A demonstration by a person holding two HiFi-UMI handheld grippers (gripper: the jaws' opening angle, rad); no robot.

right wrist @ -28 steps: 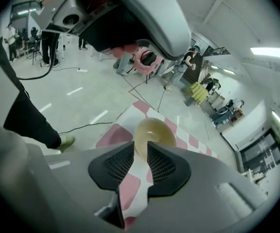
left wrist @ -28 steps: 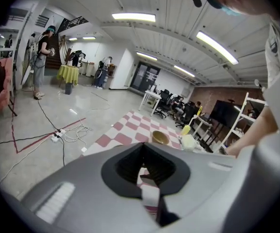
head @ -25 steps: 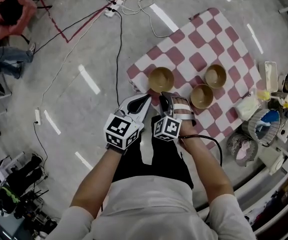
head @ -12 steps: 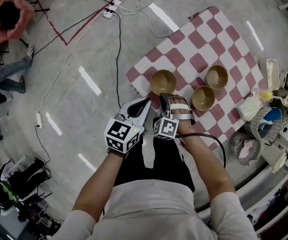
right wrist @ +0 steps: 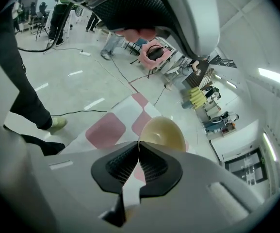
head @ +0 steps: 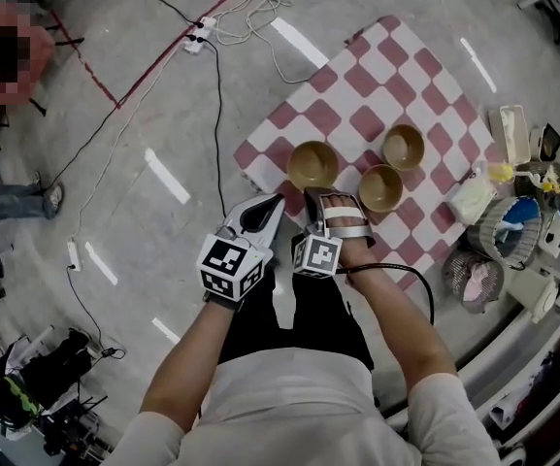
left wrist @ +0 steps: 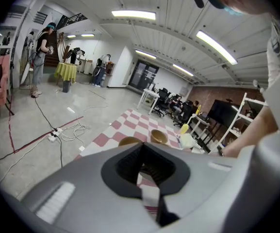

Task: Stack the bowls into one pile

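Three tan bowls stand apart on a red-and-white checkered cloth (head: 357, 85) on the floor: a near one (head: 313, 164), a middle one (head: 380, 187) and a far one (head: 403, 147). My left gripper (head: 276, 199) is shut and empty at the cloth's near edge, just short of the near bowl. My right gripper (head: 310, 193) is beside it, also shut with nothing held. In the left gripper view two bowls (left wrist: 130, 141) (left wrist: 158, 136) show beyond the shut tips (left wrist: 140, 145). The near bowl (right wrist: 161, 132) sits just past my right gripper (right wrist: 139, 142) in its own view.
White cables and a power strip (head: 200, 29) lie on the grey floor beyond the cloth, with a black cable (head: 216, 105) running along its left side. Baskets (head: 512, 231) and small clutter crowd the cloth's right side. A person's dark trouser leg (right wrist: 18, 81) stands near.
The head view has shifted a little, so the cloth and bowls sit slightly up and left in the picture. Both grippers stay shut at the cloth's near edge.
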